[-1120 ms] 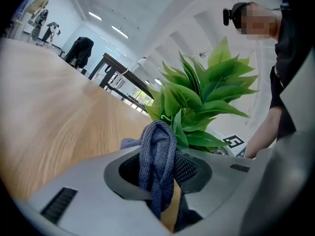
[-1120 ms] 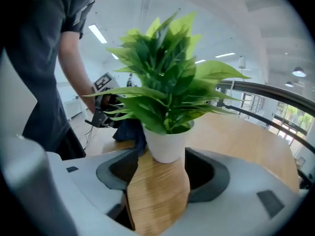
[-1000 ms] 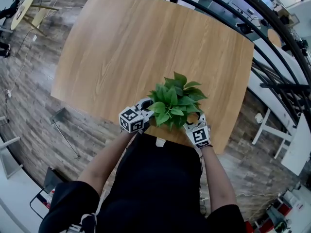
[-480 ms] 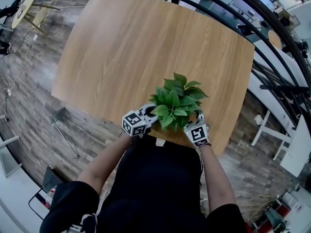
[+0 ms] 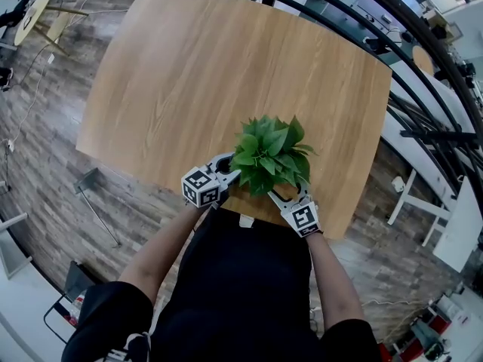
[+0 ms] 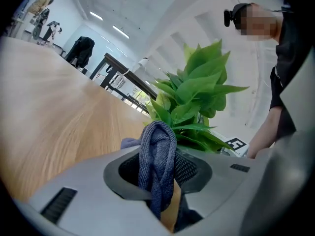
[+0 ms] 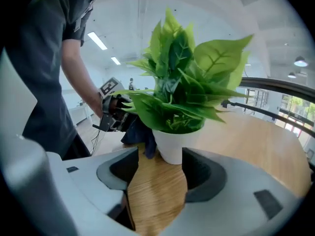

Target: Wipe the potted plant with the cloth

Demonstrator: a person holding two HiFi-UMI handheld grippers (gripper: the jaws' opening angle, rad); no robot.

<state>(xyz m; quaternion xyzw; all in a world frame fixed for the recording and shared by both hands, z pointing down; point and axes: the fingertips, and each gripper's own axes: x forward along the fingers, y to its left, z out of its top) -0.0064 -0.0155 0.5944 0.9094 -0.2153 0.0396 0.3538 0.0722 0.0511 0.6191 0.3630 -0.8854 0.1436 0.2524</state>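
Note:
A leafy green plant (image 5: 268, 153) in a white pot (image 7: 173, 144) stands near the front edge of the wooden table (image 5: 189, 66). My left gripper (image 5: 229, 175) is at the pot's left side, shut on a blue-grey knitted cloth (image 6: 157, 149). The cloth (image 7: 139, 132) hangs against the pot's left side under the leaves (image 6: 197, 102). My right gripper (image 7: 160, 157) is open just in front of the pot, its jaws apart from the pot's base. In the head view the right gripper (image 5: 285, 196) sits below the foliage, which hides the pot.
The table's front edge (image 5: 249, 216) runs right under both grippers, close to the person's body. A dark metal railing (image 5: 423, 74) curves past the table's far right. Wood floor with cables (image 5: 45, 127) lies to the left.
The right gripper has drawn back a little toward the person. The plant's leaves have turned and shifted slightly away. The left gripper has edged left, still with the cloth.

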